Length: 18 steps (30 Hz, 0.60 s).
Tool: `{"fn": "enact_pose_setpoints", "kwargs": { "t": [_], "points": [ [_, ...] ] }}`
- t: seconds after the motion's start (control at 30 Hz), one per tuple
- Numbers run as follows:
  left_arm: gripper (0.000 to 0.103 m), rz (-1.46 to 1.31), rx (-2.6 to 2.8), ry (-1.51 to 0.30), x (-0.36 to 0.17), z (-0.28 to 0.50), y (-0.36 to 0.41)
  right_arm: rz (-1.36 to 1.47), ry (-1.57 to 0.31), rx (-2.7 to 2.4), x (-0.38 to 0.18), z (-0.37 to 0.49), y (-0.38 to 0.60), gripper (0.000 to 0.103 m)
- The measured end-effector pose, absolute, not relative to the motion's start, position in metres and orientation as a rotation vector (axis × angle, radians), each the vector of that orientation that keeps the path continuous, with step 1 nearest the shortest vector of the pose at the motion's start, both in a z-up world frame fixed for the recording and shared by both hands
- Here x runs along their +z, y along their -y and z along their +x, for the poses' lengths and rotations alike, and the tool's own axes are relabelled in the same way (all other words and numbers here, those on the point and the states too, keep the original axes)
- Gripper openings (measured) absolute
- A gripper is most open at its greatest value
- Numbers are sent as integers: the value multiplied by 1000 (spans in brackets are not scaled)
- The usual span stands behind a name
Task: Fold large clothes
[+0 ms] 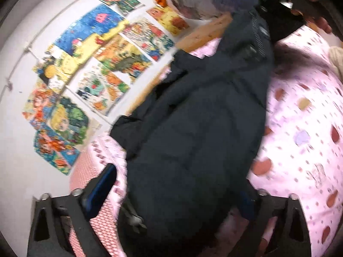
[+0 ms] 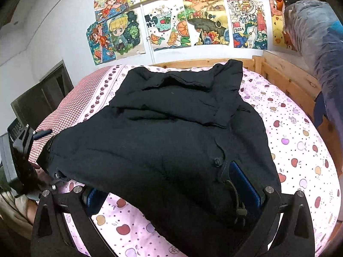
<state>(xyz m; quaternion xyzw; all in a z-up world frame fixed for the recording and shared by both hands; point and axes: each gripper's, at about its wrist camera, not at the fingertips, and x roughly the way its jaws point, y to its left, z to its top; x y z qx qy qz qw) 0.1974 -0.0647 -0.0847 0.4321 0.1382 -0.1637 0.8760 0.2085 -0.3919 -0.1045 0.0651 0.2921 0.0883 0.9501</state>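
My right tool has its fingers spread wide around the near hem of the black padded jacket, not pinching it. My left tool is likewise spread at the jacket's other edge. The jacket lies rumpled on the bed; beyond it, drawings cover the wall.

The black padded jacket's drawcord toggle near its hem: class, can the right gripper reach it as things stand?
Probably yes. The black padded jacket drapes between the right gripper's blue-padded fingers, and the drawcord toggle lies exposed beside the right finger, with nothing over it.
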Motion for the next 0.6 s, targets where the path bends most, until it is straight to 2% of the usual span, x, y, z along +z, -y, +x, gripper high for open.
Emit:
{"fn": "enact_pose_setpoints", "kwargs": {
  "t": [0.07,0.13,0.17,0.23,0.3,0.47,0.6],
  "points": [
    [80,867,-334,-282,-71,202,63,121,-586,174,-105,210,392,101],
    [62,832,-344,-284,-59,205,63,112,-576,171,-103,208,394,101],
    [56,820,-351,-290,-55,207,62,102,-567,171,-103,206,394,101],
    [33,782,-366,-304,-46,211,63,61,-554,164,-105,200,390,101],
    [23,735,-386,-333,-41,217,62,-13,-546,150,-110,191,381,101],
    [19,637,-398,-421,-30,230,63,-223,-548,150,-136,164,343,101],
    [17,553,-397,-465,-21,240,59,-475,-471,-64,-159,144,313,101]
  ]
}}
